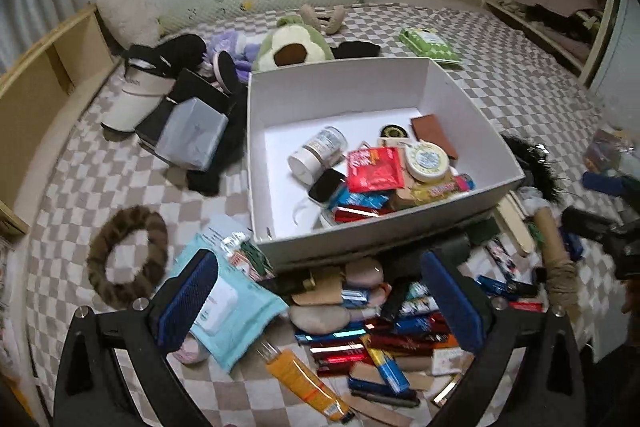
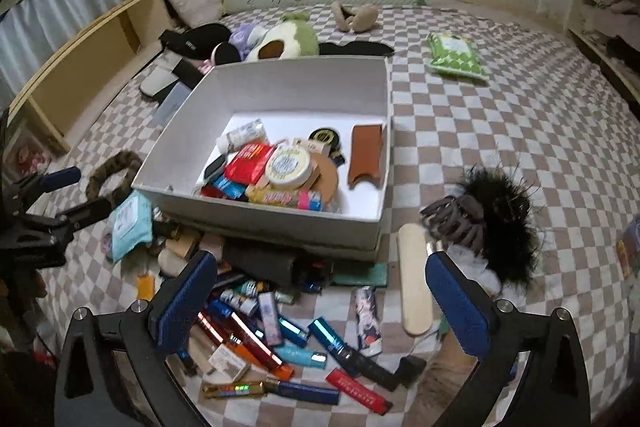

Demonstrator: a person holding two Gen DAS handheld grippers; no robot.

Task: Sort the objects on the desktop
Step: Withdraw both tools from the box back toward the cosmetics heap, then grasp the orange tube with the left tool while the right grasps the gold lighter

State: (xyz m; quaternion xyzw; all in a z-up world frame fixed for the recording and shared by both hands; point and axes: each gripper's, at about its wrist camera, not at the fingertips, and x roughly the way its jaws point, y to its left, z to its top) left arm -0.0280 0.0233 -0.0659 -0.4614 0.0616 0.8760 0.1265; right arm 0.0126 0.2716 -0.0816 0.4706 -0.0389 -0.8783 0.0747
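A white box [image 1: 360, 83] [image 2: 288, 83] stands on the checkered bed. It holds a white jar [image 1: 318, 153], a red packet [image 1: 374, 169], a round tin [image 2: 287, 166] and a brown case [image 2: 366, 155]. In front of the box lies a heap of lipsticks, tubes and lighters [image 1: 380, 339] [image 2: 272, 339]. My left gripper [image 1: 320, 303] hangs open above that heap, with nothing between its pads. My right gripper [image 2: 320, 307] is open too, over the heap's right part and empty. In the right wrist view the left gripper [image 2: 52, 203] shows at the left edge.
A blue wipes pack [image 1: 236, 311] and an orange tube [image 1: 304, 383] lie at the left of the heap, beside a brown furry ring [image 1: 128, 259]. To the right are a grey hair claw [image 2: 456, 223], black fluff [image 2: 508, 223] and a pale flat stick [image 2: 414, 283]. Behind the box are an avocado plush [image 1: 292, 47] and a green pack [image 2: 454, 57].
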